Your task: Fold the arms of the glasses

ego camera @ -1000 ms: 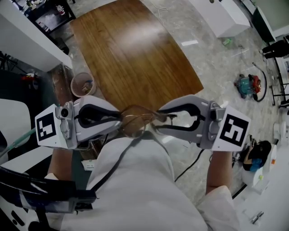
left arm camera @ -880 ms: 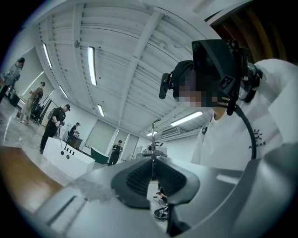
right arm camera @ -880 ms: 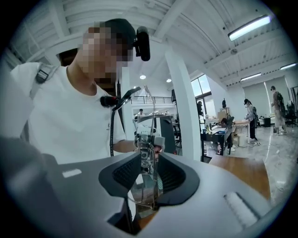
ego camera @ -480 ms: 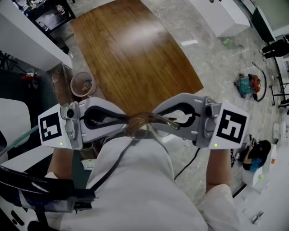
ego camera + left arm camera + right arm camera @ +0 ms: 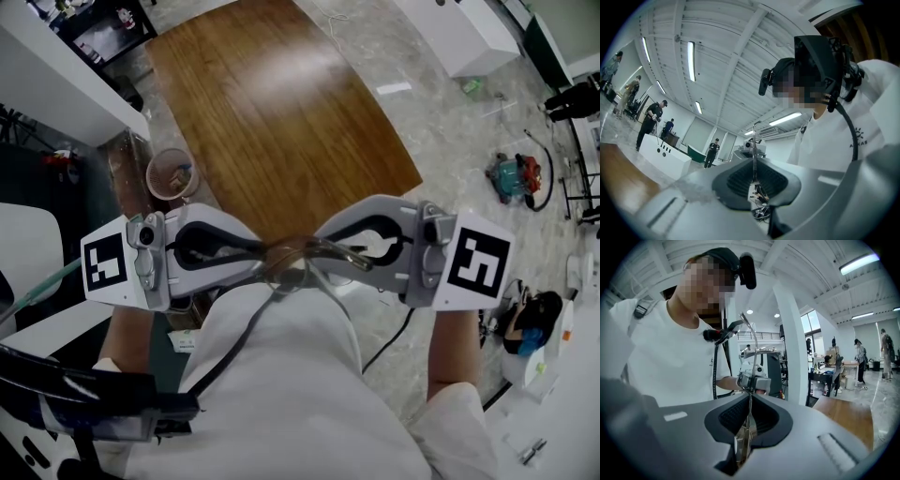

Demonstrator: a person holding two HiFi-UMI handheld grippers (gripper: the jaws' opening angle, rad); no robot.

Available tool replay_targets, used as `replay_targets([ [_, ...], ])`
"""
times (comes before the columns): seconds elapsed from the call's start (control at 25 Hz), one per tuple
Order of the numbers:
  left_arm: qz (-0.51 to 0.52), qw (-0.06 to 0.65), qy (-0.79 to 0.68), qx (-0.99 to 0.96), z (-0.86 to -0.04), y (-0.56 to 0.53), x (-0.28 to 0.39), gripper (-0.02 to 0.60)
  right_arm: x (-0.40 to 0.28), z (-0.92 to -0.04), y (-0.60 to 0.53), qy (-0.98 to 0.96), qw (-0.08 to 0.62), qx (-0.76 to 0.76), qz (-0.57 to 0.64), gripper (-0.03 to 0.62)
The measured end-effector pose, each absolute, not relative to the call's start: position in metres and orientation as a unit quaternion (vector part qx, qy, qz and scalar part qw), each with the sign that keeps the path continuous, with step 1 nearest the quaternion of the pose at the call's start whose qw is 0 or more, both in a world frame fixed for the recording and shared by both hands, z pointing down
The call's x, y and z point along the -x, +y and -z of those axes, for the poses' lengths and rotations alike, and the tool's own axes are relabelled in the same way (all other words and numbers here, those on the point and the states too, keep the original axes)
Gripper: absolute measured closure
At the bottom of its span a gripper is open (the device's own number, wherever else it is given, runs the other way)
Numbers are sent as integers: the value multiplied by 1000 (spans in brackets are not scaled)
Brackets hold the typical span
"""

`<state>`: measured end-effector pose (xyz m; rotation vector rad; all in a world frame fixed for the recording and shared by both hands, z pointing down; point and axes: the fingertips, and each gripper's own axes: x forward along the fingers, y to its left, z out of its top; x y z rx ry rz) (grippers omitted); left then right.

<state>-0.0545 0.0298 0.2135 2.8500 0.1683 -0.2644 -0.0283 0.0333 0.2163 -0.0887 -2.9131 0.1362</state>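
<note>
- The person holds the glasses (image 5: 292, 255) in the air, close before the white shirt (image 5: 300, 375), just past the 6 o'clock edge of the wooden worktop (image 5: 281, 112).
- The left gripper (image 5: 257, 253) is at 9 o'clock of the glasses and the right gripper (image 5: 325, 246) is at 3 o'clock. Their tips point toward each other and are near.
- In the left gripper view the fingers (image 5: 738, 180) are pressed together on a thin arm (image 5: 753, 157) of the glasses. The arm stands upright between them, toward 12 o'clock.
- In the right gripper view the fingers (image 5: 766, 420) have just closed and they pinch the glasses. A thin metal piece runs up toward 12 o'clock, and a clear brownish part lies low between the pads, at 6 o'clock.
- It is not possible to tell whether the arms are folded or open.
- A round bin (image 5: 172, 175) stands beside the worktop, at 11 o'clock of the left gripper.
</note>
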Motion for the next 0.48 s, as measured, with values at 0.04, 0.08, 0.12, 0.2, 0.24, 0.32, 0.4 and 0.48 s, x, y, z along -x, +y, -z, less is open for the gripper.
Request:
replay_targets([
  [0.04, 98, 138, 57, -984, -212, 29, 56, 551, 25, -212, 32, -994, 99, 22, -46, 569],
  [0.08, 105, 139, 55, -983, -209, 28, 57, 551, 19, -207, 30, -995, 85, 13, -47, 568],
  [0.12, 113, 139, 53, -982, -205, 26, 58, 551, 10, -201, 27, -997, 68, 0, -48, 568],
  [0.2, 122, 136, 49, -982, -199, 22, 60, 551, -12, -189, 21, -998, 22, -27, -57, 562],
  [0.24, 125, 135, 47, -982, -197, 20, 62, 551, -24, -184, 19, -997, -2, -40, -61, 562],
  [0.32, 137, 135, 46, -980, -192, 17, 67, 551, -44, -181, 16, -995, -32, -68, -66, 559],
  [0.4, 160, 142, 47, -976, -184, 14, 73, 551, -57, -188, 15, -992, -44, -92, -71, 542],
  [0.48, 183, 149, 49, -971, -175, 11, 78, 551, -64, -195, 17, -989, -61, -103, -84, 515],
])
